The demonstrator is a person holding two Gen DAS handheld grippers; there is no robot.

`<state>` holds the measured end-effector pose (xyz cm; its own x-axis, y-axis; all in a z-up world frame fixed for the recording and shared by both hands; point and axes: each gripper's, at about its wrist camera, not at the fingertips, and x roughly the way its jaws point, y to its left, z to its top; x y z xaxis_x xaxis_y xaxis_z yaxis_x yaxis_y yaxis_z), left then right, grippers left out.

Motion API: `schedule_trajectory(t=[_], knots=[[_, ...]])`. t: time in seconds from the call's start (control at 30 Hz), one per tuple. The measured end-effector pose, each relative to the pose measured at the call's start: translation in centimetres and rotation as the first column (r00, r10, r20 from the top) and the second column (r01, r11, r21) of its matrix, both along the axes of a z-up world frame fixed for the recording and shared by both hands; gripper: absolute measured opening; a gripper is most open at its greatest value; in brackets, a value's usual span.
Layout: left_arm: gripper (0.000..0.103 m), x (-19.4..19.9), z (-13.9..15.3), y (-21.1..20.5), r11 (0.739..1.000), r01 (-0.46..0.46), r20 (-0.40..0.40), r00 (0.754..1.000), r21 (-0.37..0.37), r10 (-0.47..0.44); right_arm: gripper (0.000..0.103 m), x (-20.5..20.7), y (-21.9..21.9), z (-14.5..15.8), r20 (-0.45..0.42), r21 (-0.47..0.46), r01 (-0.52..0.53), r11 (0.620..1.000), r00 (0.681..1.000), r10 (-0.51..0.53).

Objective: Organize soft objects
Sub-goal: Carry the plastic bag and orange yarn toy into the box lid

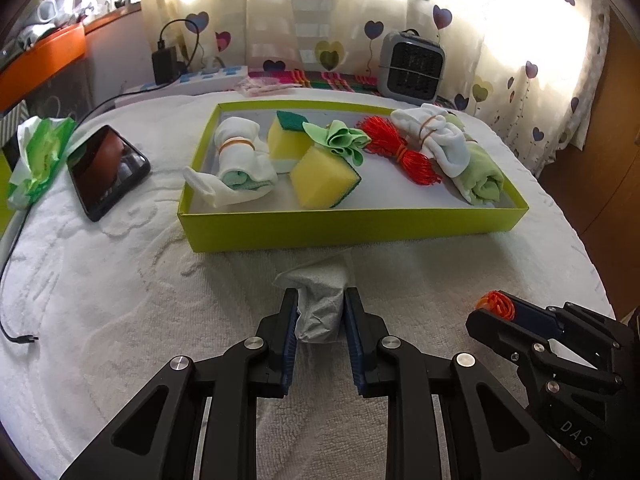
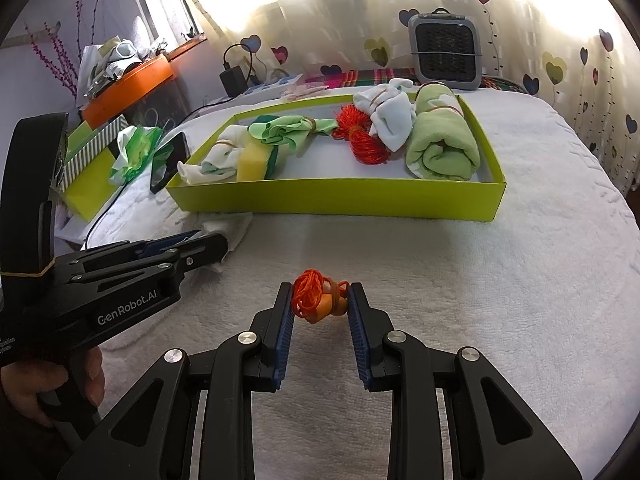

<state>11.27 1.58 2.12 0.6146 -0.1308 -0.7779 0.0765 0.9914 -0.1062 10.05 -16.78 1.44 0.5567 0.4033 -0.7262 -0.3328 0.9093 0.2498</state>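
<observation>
My left gripper (image 1: 321, 300) is shut on a crumpled white cloth (image 1: 320, 304) lying on the white towel in front of the lime-green box (image 1: 352, 224). My right gripper (image 2: 321, 298) is shut on a small orange thread bundle (image 2: 316, 296); it also shows in the left wrist view (image 1: 496, 306). The box holds two yellow sponges (image 1: 324, 178), a white sock roll (image 1: 240, 156), a green cloth (image 1: 340, 140), a red thread bundle (image 1: 400, 148) and a white and green towel roll (image 1: 464, 152).
A black phone (image 1: 106, 168) and a green-white wrapper (image 1: 38, 156) lie left of the box. A grey fan heater (image 1: 412, 66), a charger (image 1: 164, 64) and a power strip stand at the back by the curtain. An orange shelf (image 2: 128, 84) is at the left.
</observation>
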Motion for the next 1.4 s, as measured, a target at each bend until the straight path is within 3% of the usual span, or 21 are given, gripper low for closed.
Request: schedule_trajectory(t=[1.4], knots=[[0.021, -2.3, 3.3, 0.1, 0.999, 0.029, 0.093, 0.995, -0.019, -0.027, 0.028, -0.5, 0.1, 1.8, 0.061, 0.006, 0.0, 1.0, 0.998, -0.001]])
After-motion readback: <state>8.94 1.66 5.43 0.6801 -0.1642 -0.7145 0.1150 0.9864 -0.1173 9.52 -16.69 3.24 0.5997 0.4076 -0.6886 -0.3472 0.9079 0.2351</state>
